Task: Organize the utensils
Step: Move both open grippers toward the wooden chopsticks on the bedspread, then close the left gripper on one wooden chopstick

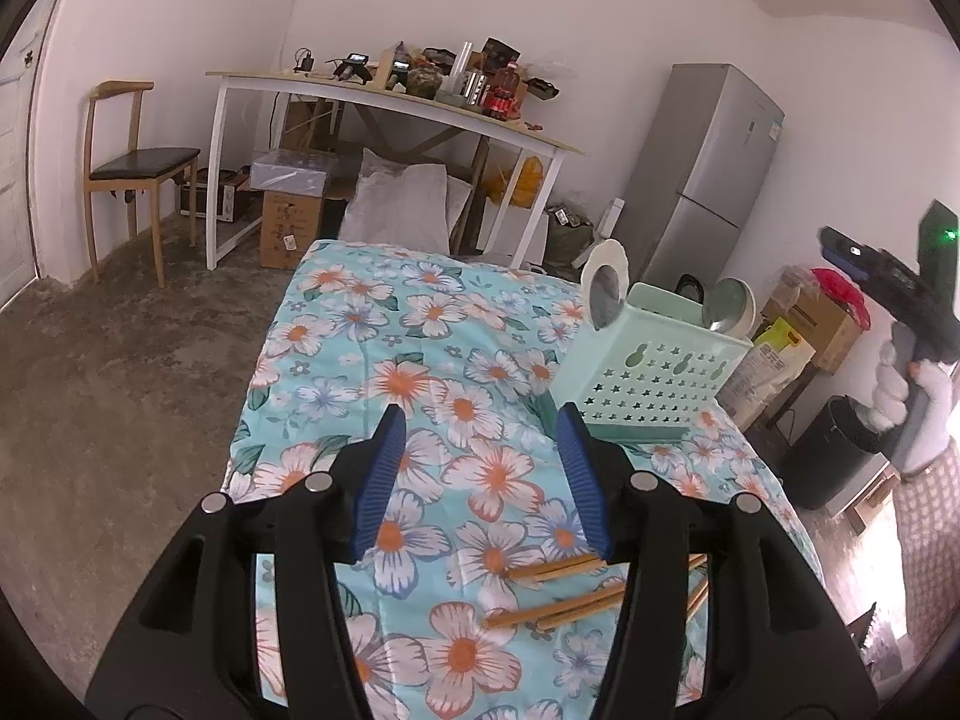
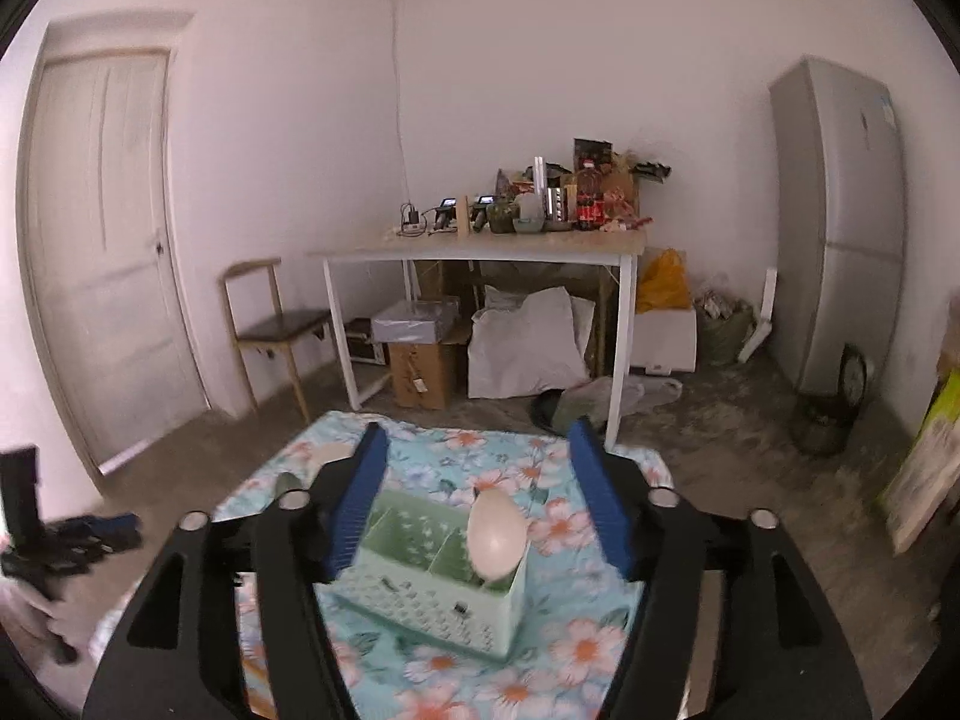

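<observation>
- Left gripper (image 1: pixel 483 474): jaws wide apart, nothing between them, over the floral tablecloth (image 1: pixel 336 324).
- Right gripper (image 2: pixel 480 495): jaws wide apart, empty, above the caddy (image 2: pixel 438 594).
- Caddy: mint-green plastic, star-shaped perforations in the wall, inner dividers; right of centre in left wrist view.
- Two white ladle-type spoons (image 1: pixel 606 282) stand in it, bowls up.
- Wooden chopsticks (image 1: pixel 558 600) lie loose on the cloth, lower right, partly hidden by the left gripper's finger.

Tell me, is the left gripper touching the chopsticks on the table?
Cannot tell. In the left wrist view the open left gripper is above the chopsticks, and its right finger overlaps them, so neither contact nor a gap shows plainly.
</observation>
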Demonstrator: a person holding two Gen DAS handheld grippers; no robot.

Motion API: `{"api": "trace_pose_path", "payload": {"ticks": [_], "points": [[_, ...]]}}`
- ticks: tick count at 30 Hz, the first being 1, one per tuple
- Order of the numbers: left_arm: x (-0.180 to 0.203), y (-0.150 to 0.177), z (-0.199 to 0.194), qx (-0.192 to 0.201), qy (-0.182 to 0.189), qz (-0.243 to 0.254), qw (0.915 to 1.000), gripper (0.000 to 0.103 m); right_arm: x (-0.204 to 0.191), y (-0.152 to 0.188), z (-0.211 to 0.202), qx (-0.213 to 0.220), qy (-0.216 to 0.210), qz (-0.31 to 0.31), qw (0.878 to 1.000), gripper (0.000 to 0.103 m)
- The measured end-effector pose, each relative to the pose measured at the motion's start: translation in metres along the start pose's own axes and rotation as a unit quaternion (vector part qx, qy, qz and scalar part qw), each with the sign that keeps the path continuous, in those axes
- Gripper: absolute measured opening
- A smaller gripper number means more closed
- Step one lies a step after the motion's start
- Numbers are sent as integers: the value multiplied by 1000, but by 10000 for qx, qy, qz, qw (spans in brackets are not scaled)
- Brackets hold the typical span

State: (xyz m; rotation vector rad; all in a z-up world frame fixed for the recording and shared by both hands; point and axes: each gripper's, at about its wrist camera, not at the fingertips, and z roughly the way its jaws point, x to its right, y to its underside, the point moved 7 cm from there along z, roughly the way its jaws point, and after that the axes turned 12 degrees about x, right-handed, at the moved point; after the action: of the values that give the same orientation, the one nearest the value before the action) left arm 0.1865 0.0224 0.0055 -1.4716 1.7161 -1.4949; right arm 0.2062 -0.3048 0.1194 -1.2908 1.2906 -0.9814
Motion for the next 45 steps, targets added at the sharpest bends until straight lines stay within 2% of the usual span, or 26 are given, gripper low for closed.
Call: {"api": "trace_pose_path", "payload": {"ticks": [5,8,13,16,19,23,29,35,39,42,45], "points": [[7,3,-2,-31,107,19,9999,51,4,37,-26,-375,61,489,9981,89],[13,5,-3,-63,170,65,9998,51,3,76,-38,-709,173,799,9941,95],[21,10,-7,-159,241,119,9995,51,-1,152,-56,-1447,604,1133,9811,97],[22,14,-11,-185,261,144,9994,51,-3,197,-69,-1938,933,1341,9673,97],[24,23,-15,-295,275,161,9991,51,-3,232,-77,-2359,1219,1484,9526,97],[31,37,-18,-470,376,210,9980,51,-7,269,-81,-2863,1532,1331,9364,97],[56,63,-21,-734,636,494,9940,51,-14,284,-82,-2904,1650,869,9386,97],[82,89,-16,-1051,869,781,9876,49,-12,282,-86,-2675,1429,968,9480,97],[105,108,-14,-1194,1080,1166,9800,46,-4,274,-92,-2472,1161,1541,9496,97],[128,125,-10,-1312,1268,1636,9695,42,6,269,-95,-2300,1004,2215,9423,97],[150,136,-3,-1367,1455,2081,9575,40,16,265,-98,-2164,802,2877,9295,97]]}}
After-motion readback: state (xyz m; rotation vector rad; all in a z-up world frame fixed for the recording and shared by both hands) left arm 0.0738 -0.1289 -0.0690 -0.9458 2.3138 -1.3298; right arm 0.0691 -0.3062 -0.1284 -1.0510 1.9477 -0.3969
